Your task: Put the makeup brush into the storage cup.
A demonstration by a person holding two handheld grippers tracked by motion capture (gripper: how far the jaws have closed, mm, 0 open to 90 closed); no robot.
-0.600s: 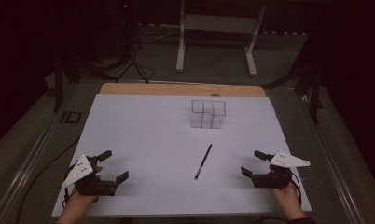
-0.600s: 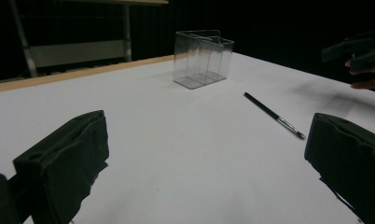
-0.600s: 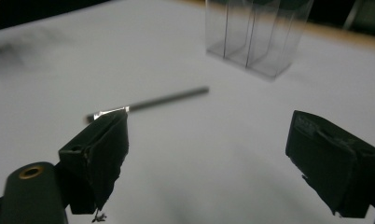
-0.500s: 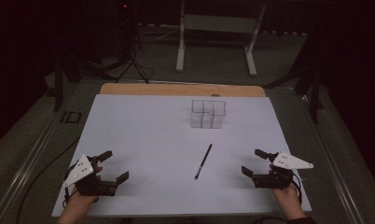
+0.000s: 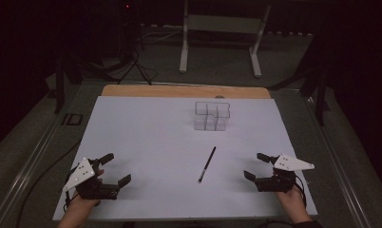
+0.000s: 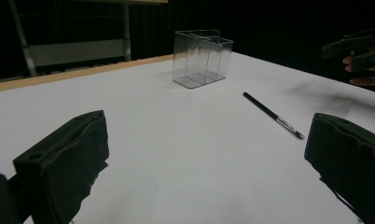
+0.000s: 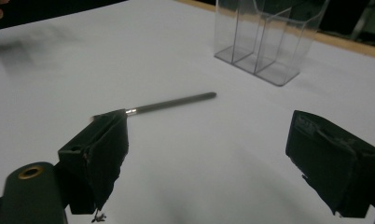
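- High view: white table sheet (image 5: pixel 146 142) on a wooden board (image 5: pixel 179 91); one thin black paintbrush (image 5: pixel 207 164) lay flat just below centre, pointing from about 7 o'clock up to 1 o'clock, bristle end nearest the person.
- Clear plastic organizer (image 5: pixel 212 115), several open-topped compartments, stood upright at 12 o'clock from the brush, well apart from it and holding nothing that could be seen.
- Left gripper (image 5: pixel 112 170) sat near the sheet's 7 o'clock corner, jaws spread wide, nothing between them; in the left gripper view the brush (image 6: pixel 272 115) lay off at 2 o'clock, beyond the right-hand jaw.
- Right gripper (image 5: pixel 258 167) sat near the 5 o'clock corner, jaws likewise fully parted and holding nothing; it was the nearer of the two to the brush, though apart from it.
- Right gripper view: brush handle (image 7: pixel 174 103) ran out from behind the left-hand jaw toward 2 o'clock; metal ferrule visible where it met that jaw's edge; organizer (image 7: pixel 267 37) at 1 o'clock.
- Handling, judged: brush light, stiff, slender and smooth; likely to roll or skid on the sheet if nudged sideways.
- Hold point, judged: mid-handle, jaws crossing the shaft squarely and closing low to the sheet; avoid the soft bristle tip.
- Organizer, judged: light, rigid, easily tipped or pushed.
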